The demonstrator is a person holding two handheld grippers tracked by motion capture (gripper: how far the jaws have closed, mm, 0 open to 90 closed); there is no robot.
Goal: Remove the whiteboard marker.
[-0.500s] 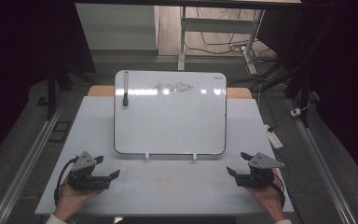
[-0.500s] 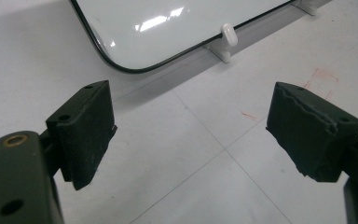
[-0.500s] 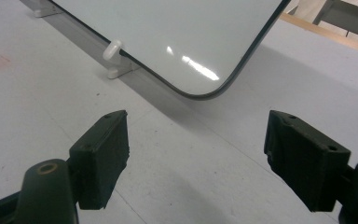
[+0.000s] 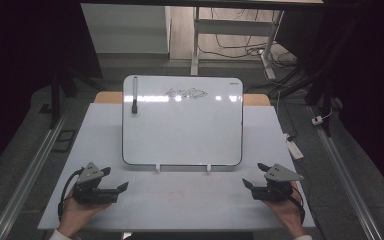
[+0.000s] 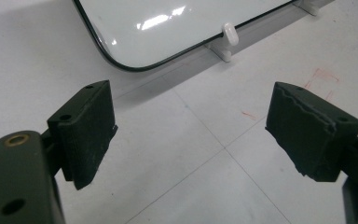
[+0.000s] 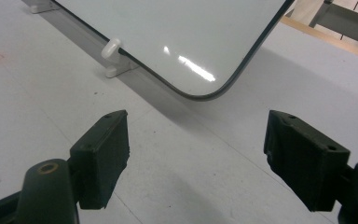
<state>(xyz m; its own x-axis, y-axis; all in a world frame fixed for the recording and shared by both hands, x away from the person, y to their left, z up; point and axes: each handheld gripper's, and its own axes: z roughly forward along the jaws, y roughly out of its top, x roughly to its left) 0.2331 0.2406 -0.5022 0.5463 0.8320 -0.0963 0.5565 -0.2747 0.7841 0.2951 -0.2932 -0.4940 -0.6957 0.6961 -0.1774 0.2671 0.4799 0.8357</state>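
Resting near the table's front edge: left gripper (image 4: 115, 179) and right gripper (image 4: 251, 175), jaws apart, empty.
Whiteboard (image 4: 182, 127) propped mid-table on two white clips, faint scribble at far edge; black marker (image 4: 134, 95), apparently capped, at its far-left corner.

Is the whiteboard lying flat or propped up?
Propped up: the whiteboard leans back, its lower edge resting on two white clips on the table.

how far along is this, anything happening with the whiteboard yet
Done: nothing visibly. The scribble sits on the whiteboard, and the marker rests at its upper left. In hand: nothing; the left gripper and right gripper are open, near the table's front edge. Everything remains.
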